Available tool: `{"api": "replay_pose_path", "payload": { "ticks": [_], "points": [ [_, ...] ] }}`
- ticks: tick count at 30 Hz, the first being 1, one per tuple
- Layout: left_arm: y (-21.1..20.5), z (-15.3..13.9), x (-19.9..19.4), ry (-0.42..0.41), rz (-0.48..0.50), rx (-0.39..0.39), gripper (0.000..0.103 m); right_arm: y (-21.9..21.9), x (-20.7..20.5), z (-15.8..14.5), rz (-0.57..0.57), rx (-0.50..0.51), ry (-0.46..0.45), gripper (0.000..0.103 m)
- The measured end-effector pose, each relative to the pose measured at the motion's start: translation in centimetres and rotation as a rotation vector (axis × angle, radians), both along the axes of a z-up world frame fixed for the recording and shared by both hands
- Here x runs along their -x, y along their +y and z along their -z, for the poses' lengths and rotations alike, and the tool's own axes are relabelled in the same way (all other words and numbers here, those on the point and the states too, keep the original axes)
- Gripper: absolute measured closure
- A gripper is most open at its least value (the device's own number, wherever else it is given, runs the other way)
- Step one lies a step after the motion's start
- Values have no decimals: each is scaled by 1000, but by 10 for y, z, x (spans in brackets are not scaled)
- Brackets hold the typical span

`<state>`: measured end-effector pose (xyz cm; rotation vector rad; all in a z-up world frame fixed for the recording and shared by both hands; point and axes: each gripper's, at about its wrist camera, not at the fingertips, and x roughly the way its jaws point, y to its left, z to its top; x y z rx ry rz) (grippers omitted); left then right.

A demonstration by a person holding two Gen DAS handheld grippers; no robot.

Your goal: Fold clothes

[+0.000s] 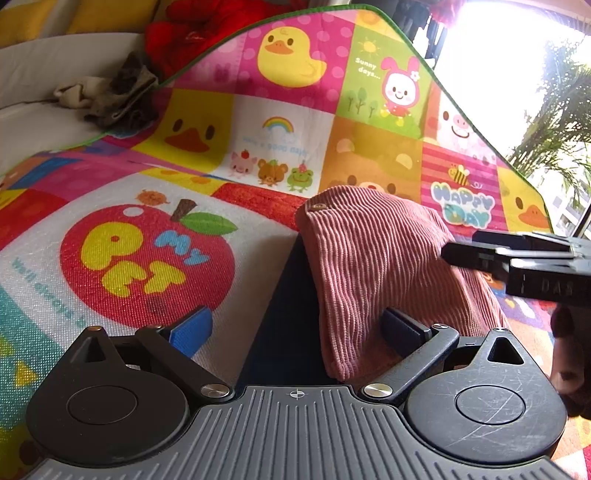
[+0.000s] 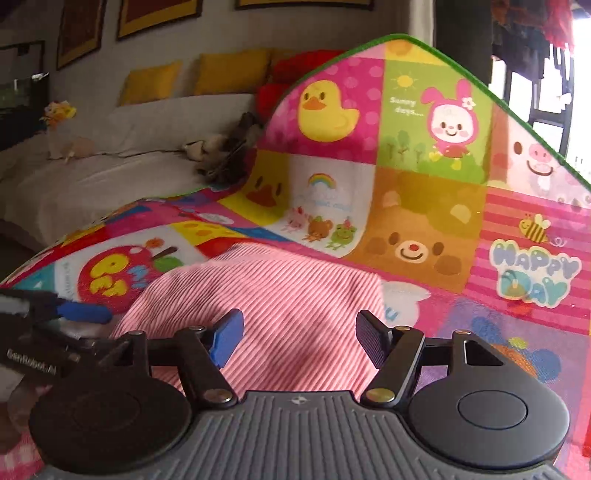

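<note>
A pink corduroy garment with a small button lies folded on a colourful cartoon play mat, partly over a dark navy piece. My left gripper is open, its fingers either side of the garment's near edge. My right gripper is open just above the same pink garment. The right gripper also shows in the left wrist view at the garment's right side. The left gripper shows at the left of the right wrist view.
The mat's far half curls up, green-edged. A white sofa with yellow cushions stands behind, with a crumpled grey-beige cloth and a red item on it. A bright window is at the right.
</note>
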<state>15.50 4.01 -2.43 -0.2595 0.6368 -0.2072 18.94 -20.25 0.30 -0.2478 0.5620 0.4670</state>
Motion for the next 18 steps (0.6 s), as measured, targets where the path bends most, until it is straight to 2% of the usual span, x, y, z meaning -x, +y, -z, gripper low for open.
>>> {"api": "replay_pose_path", "payload": {
  "ticks": [3, 6, 9, 10, 14, 17, 18],
  "points": [
    [-1, 0, 0, 1, 0, -2, 1, 2, 1, 17, 56, 71, -50, 31],
    [-1, -1, 0, 5, -1, -5, 1, -13, -5, 15, 137, 40, -50, 31],
    [-1, -3, 0, 18, -1, -2, 1, -33, -5, 13, 163, 3, -31, 32],
    [0, -6, 0, 25, 5, 11, 1, -42, -3, 11, 167, -17, -20, 32],
    [9, -18, -5, 40, 70, 146, 1, -78, 1, 6, 146, -157, 63, 32],
    [-4, -22, -12, 41, 107, 131, 3, -90, 3, 14, 150, -248, 126, 32],
    [-11, -23, -14, 42, 122, 115, 7, -90, 3, 19, 137, -278, 156, 32]
  ]
}}
